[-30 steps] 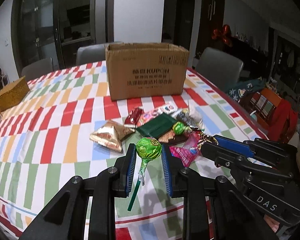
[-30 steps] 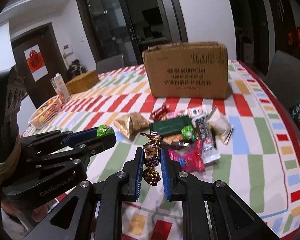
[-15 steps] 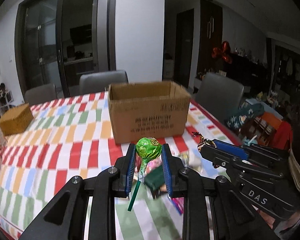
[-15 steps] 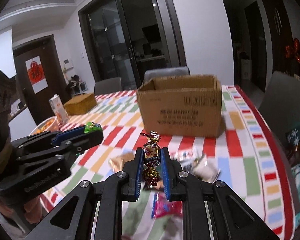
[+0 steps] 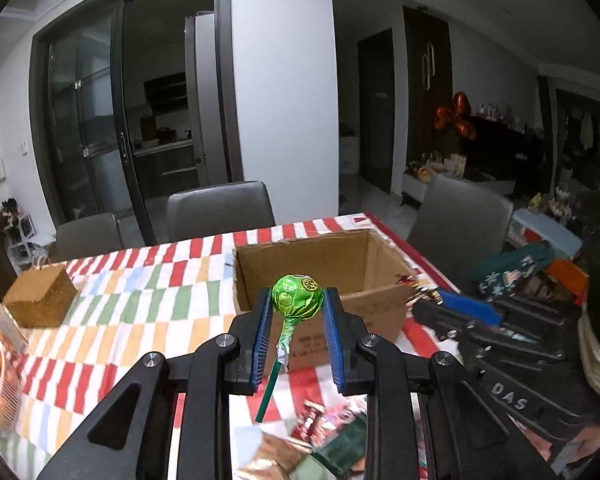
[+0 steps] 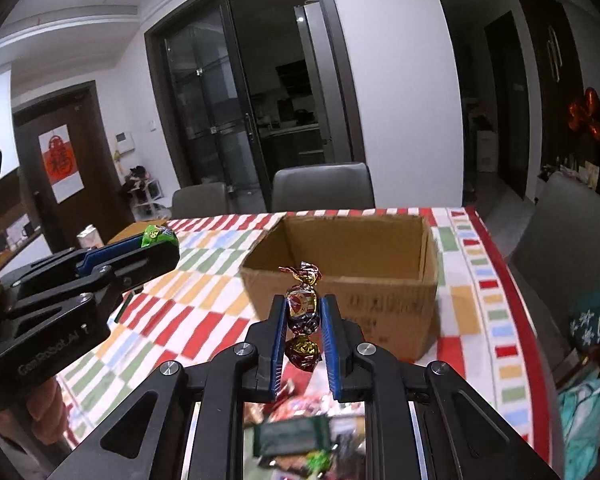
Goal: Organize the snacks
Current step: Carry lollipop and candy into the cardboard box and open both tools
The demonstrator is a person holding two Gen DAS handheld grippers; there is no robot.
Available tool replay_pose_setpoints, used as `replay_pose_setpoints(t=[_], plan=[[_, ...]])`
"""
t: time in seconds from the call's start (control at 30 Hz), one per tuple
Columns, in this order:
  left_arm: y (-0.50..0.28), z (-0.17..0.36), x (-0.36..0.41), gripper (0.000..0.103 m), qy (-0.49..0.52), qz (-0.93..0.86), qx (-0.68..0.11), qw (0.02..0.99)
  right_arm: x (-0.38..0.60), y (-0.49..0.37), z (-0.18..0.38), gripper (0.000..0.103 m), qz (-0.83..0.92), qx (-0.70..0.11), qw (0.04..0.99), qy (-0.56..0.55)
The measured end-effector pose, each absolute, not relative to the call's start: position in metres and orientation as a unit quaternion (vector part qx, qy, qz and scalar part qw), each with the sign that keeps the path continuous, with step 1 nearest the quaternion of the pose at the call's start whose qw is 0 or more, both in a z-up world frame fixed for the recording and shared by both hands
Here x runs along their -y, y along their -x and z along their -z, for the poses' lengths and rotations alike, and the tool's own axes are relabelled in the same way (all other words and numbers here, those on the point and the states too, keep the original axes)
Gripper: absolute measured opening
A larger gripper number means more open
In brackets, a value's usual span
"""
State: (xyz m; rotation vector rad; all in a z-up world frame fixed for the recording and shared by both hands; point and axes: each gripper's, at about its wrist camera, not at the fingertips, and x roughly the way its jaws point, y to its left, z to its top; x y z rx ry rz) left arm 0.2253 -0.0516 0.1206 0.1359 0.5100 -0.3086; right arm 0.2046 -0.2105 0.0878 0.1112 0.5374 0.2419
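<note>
Your left tool (image 5: 297,312) grips a lollipop (image 5: 297,297); your right tool (image 6: 303,320) clamps a candy (image 6: 302,307). Both hang before the open box (image 6: 340,280) near the desk's (image 6: 204,292) far edge.

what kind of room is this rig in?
Likely a home dining room: a table under a checked tablecloth, grey dining chairs, and glass sliding doors opening onto a kitchen.

Left claw (image 5: 297,308) grips green lollipop (image 5: 297,297) before cardboard box (image 5: 320,258)

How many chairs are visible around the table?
3: two behind the table's far edge, one centre and one left, plus one on the right side. Others may be hidden.
</note>
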Motion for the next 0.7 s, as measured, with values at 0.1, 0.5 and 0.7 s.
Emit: replay_pose_setpoints(t=[0.1,0.5,0.7], plan=[[-0.250,-0.120,0.056,0.026,-0.066,0.155,-0.273,0.947,0.214,-0.227,-0.092,0.018,-0.108,-0.273,0.955,-0.049],[-0.351,-0.103,0.071,0.026,-0.046,0.158,-0.352,0.921,0.228,-0.304,-0.088,0.019,-0.085,-0.322,0.941,-0.058],[-0.385,-0.091,0.078,0.026,-0.039,0.155,-0.376,0.913,0.233,-0.334,-0.077,0.019,-0.082,-0.347,0.932,-0.064]])
